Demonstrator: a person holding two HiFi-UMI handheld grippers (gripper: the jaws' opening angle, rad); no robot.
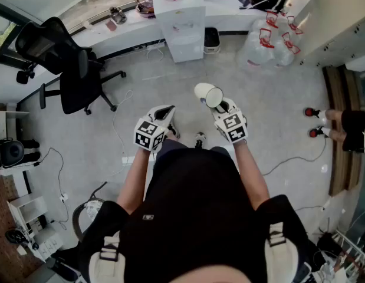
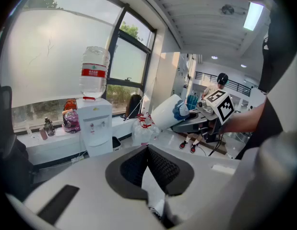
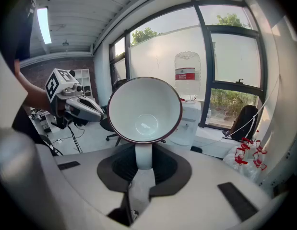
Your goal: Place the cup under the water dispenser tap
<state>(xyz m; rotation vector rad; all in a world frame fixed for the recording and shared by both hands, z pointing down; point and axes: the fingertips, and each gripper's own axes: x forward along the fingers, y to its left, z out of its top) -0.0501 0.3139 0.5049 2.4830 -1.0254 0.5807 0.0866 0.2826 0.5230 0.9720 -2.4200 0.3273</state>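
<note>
A white cup (image 1: 209, 94) with a dark rim is tipped on its side, its mouth facing back toward me. My right gripper (image 1: 222, 105) is shut on the cup's handle (image 3: 143, 153), and the cup's bowl (image 3: 144, 110) fills the middle of the right gripper view. The white water dispenser (image 1: 182, 22) stands across the floor by the window counter, with a bottle (image 2: 94, 73) on top. In the right gripper view the dispenser (image 3: 189, 126) is partly hidden behind the cup. My left gripper (image 1: 164, 114) is level with the right one, to its left, with its pads (image 2: 160, 164) together and nothing between them.
A black office chair (image 1: 67, 63) stands at the left. Empty water bottles (image 1: 268, 43) cluster to the right of the dispenser, and a small dark bin (image 1: 211, 38) sits beside it. A person's feet in red shoes (image 1: 315, 122) are at the right. Cables run over the floor.
</note>
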